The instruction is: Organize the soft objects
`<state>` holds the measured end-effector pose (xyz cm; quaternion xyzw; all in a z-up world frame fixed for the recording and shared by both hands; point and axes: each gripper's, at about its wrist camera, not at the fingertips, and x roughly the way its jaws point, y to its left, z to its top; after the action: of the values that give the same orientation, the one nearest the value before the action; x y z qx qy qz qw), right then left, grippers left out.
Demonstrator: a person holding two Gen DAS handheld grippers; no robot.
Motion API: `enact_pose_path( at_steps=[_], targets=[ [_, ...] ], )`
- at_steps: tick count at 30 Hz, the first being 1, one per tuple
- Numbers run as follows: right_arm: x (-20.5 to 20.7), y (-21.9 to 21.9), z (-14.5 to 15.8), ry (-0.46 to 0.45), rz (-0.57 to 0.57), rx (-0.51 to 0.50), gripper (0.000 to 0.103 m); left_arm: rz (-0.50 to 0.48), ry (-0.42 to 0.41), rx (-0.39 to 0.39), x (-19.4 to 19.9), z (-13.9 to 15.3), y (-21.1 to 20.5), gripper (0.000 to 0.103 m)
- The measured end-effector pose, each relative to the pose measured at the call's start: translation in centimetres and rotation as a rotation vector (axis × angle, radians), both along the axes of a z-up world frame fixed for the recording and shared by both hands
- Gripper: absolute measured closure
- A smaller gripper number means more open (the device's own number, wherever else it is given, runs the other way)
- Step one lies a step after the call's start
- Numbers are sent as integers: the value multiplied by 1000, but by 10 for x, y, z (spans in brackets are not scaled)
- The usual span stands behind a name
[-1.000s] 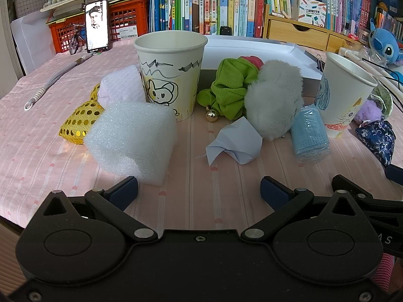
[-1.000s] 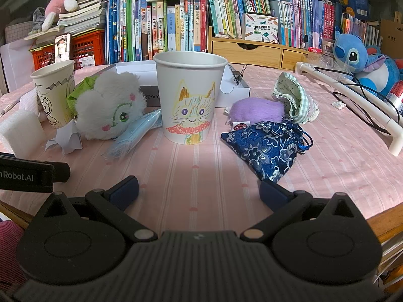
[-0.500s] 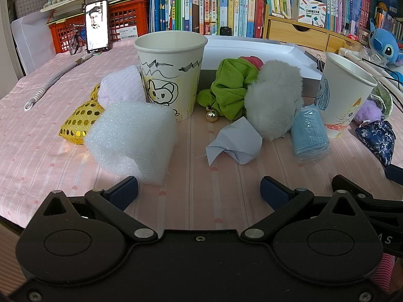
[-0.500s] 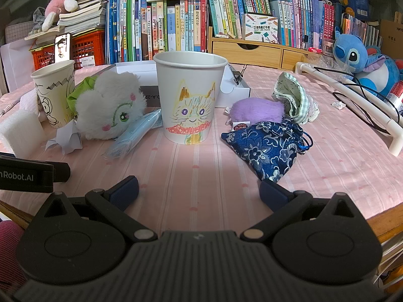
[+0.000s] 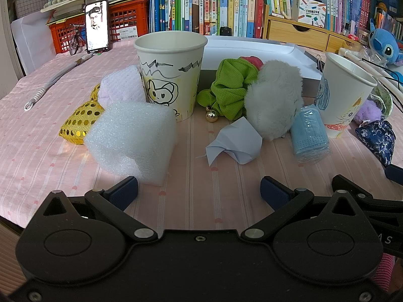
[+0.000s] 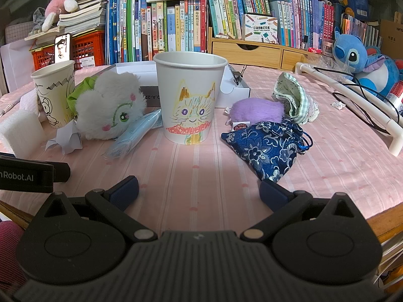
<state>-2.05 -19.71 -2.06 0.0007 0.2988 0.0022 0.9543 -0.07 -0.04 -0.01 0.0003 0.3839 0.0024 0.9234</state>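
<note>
While both tools sit low at the near table edge, we see the soft things scattered on the pink striped cloth [image 5: 37,156]. White foam block [image 5: 133,138] lies closest to the left gripper [image 5: 199,192], just ahead of its left finger, not touching that we can tell. Behind the foam: gold sequin pouch [image 5: 80,120] and a pale knitted piece [image 5: 123,90], both beside the rabbit-drawn paper cup [image 5: 171,73], which stands upright. Green mesh cloth [image 5: 230,88] with a small gold bell [image 5: 211,116] sits right of that cup, touching the white fluffy plush [image 5: 274,100]. Crumpled grey-blue cloth [image 5: 236,144] lies in front of the plush; a packed blue mask [image 5: 311,133] lies between plush and cat-drawn cup [image 6: 190,95]. Right of the cat cup: purple fuzzy pouch [image 6: 257,110], green checked pouch [image 6: 294,100], navy floral drawstring bag [image 6: 269,148], the bag nearest the right gripper [image 6: 199,191]. We note both grippers' jaws spread wide, holding nothing. White flat box [image 5: 252,50] lies behind the cups; books [image 6: 163,30] and blue plush toy [image 6: 360,60] farther back.
</note>
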Motion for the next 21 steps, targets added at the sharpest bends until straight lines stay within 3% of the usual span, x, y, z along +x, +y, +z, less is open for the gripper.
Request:
enact_pose_path(
  at_steps=[10, 16, 21],
  targets=[
    [-3, 1, -2, -28, -14, 5, 0, -20, -10, -2, -3, 6, 3, 0],
    [-9, 3, -6, -88, -31, 9, 0, -28, -65, -2, -10, 1, 4, 0],
    [-22, -5, 7, -144, 43, 64, 0, -52, -107, -96, -20, 9, 9, 3]
  ],
)
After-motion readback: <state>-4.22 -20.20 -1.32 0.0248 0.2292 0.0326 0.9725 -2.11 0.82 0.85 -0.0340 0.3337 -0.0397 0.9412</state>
